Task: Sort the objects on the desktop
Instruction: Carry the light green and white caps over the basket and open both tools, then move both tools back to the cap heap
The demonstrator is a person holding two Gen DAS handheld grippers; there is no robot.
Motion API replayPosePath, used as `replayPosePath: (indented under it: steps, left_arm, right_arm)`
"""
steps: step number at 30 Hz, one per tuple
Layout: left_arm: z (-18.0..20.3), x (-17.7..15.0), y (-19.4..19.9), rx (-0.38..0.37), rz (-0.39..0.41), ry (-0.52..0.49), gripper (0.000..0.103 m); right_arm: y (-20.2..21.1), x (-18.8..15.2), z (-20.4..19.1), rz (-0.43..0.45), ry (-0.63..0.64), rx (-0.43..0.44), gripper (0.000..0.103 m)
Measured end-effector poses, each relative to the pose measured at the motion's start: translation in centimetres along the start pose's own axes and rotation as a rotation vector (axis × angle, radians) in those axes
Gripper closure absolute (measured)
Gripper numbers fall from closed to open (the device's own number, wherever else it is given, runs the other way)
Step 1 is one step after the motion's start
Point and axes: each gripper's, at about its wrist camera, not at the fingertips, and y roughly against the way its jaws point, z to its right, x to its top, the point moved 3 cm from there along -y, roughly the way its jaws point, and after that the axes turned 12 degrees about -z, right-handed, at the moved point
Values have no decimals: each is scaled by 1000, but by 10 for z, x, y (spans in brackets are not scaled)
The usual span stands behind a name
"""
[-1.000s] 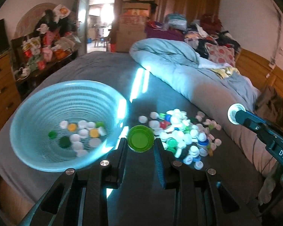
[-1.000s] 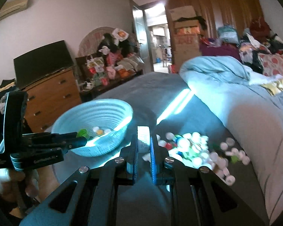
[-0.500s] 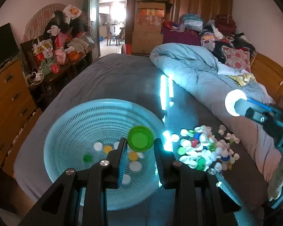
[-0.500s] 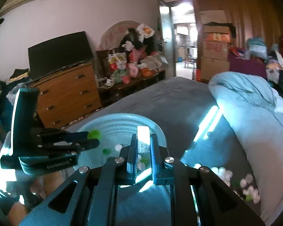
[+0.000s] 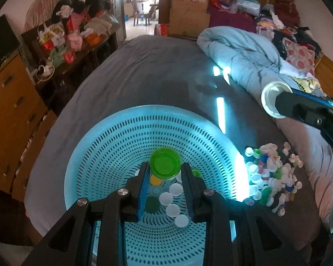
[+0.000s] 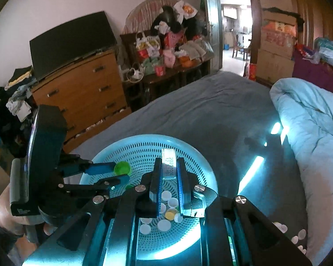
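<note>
Your left gripper [image 5: 165, 171] pinching the green cap [image 5: 165, 163] above the basket [image 5: 104, 146], your right gripper [image 6: 169, 166] clamped edge-on around a white cap [image 6: 169, 163], cap pile [image 5: 270, 177] beside the basket showing only leftward.

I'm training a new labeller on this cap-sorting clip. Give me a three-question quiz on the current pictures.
1. True or false: the left tongs hold a green cap above the blue basket.
2. What do the right tongs grip? A) a white cap B) a spoon C) nothing
3. Where does the pile of loose caps lie, seen from the left wrist: right or left of the basket?

Key: 1 true. 2 A, a white cap held on edge. 3 right, on the grey bed cover.
</note>
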Motion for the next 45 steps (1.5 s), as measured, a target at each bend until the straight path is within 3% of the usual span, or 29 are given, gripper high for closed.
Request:
replayPosePath:
  steps: [8,16,17,18,19,20,21,25,28,29,32,35,38,45]
  left_arm:
    - [-12,15,-23,-1,-72,-3,72]
    - [-14,18,-27,1,-74,-4,70]
    - [-15,18,-26,6,-72,-4,58]
    - [-15,18,-24,14,-65,-2,37]
    - [-16,17,-22,24,-56,1,29]
    - [-17,18,-19,36,-43,3,25]
    - [-17,17,-15,46,-30,5,25]
    - [-13,10,7,55,34,12,24]
    - [12,-17,40,110,152,-36,14]
    - [24,-30,49,128,196,-59,4]
    - [71,-77,70,169,302,-131,0]
    - [110,-115,69,153,320,-171,0]
    - [154,-145,58,190,324,-234,0]
    - [237,-176,34,151,267,-371,0]
  right_arm:
    - [-25,9,-1,-52,11,9,93]
    - [-35,8,1,-77,5,20,93]
    - [-35,8,1,-78,3,24,92]
    - [-34,7,3,-78,-4,22,86]
    - [-31,6,5,-67,-9,12,79]
    - [-28,6,5,-55,-13,8,64]
    - [-23,4,7,-39,-20,10,57]
    - [8,-13,13,55,-50,20,57]
    - [41,-53,16,163,-68,15,46]
    - [50,-74,16,192,-73,9,37]
    - [68,-149,18,234,-82,-58,35]
    - [74,-226,29,204,-148,-100,35]
    - [80,-300,47,140,-244,-138,35]
    - [110,-386,86,93,-397,-183,35]
